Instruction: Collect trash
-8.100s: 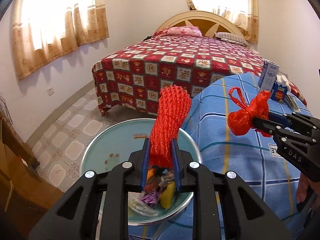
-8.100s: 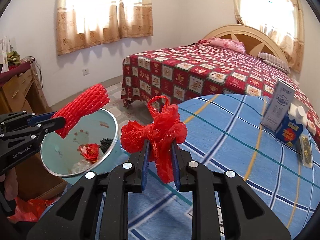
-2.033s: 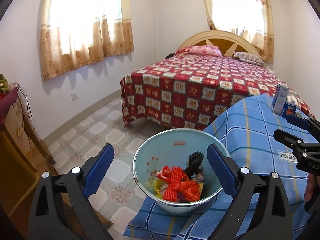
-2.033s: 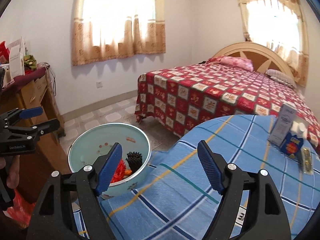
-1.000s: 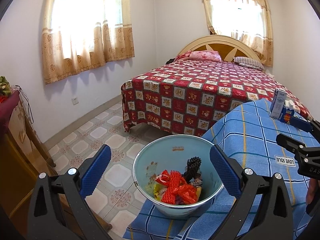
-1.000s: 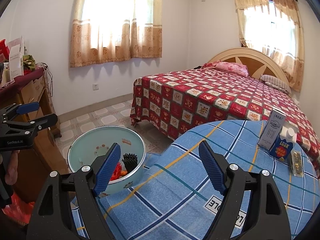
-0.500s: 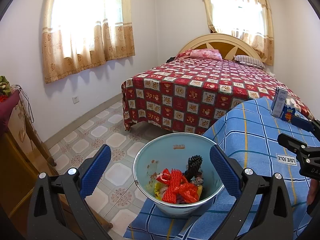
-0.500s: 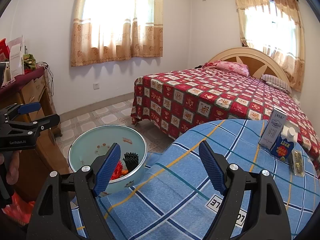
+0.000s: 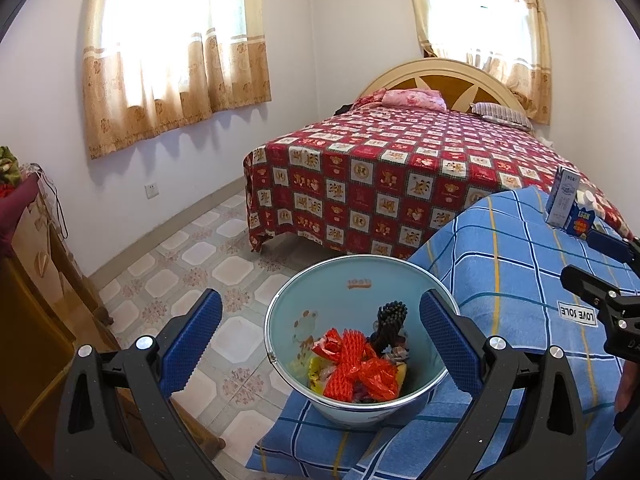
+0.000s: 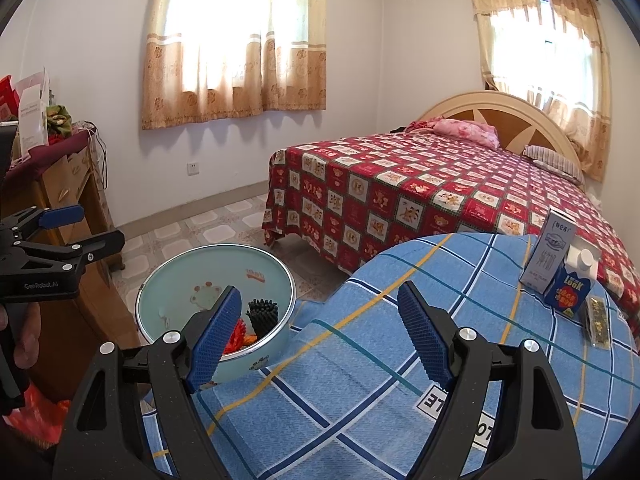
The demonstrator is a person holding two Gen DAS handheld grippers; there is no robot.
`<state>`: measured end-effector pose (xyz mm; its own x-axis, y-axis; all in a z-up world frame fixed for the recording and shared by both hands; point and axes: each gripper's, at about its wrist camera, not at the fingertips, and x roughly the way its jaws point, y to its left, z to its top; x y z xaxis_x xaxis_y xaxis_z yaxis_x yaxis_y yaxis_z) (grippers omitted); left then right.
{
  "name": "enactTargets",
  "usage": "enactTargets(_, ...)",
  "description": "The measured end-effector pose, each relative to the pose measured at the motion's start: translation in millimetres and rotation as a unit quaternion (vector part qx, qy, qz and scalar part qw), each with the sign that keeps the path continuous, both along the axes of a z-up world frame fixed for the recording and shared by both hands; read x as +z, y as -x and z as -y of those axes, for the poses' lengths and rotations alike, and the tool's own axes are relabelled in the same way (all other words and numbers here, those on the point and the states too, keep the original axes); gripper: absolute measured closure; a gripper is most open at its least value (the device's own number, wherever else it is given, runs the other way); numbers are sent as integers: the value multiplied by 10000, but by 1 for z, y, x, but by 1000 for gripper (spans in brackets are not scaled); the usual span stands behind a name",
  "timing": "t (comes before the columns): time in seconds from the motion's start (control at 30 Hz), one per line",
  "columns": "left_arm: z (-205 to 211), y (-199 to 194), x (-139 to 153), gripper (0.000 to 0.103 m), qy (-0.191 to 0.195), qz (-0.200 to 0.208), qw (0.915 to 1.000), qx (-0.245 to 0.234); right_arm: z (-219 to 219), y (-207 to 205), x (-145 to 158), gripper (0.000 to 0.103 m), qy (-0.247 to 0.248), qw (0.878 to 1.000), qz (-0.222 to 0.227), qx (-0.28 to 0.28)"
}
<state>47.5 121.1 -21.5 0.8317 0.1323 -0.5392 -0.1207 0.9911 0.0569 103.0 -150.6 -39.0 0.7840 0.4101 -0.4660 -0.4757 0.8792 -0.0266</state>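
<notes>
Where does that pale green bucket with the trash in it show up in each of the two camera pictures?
Left wrist view: the bucket sits low in the centre, between the open left tongs.
Right wrist view: the bucket is lower left, partly behind one finger of the right tongs.
Shared landmark: the blue checked cloth beside it.

Pale-green bucket, blue plaid cloth, perhaps striped.

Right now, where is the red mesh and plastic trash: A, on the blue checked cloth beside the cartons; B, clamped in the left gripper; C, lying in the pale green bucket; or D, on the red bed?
C: the red trash lies in the bucket, while the left gripper and the right gripper both stand open and hold nothing.
</notes>
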Motion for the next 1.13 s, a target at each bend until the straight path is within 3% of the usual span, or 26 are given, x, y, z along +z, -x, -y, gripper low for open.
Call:
enactTargets(0.3, 1, -6, -7, 6, 39, -221, 9997, 16, -1, 0, 0, 22, 0, 10000, 7, -4)
enactTargets(1.13, 4, -5, -8, 6, -43, -211, 9998, 16, -1, -1, 2, 20, 10, 10000, 15, -74)
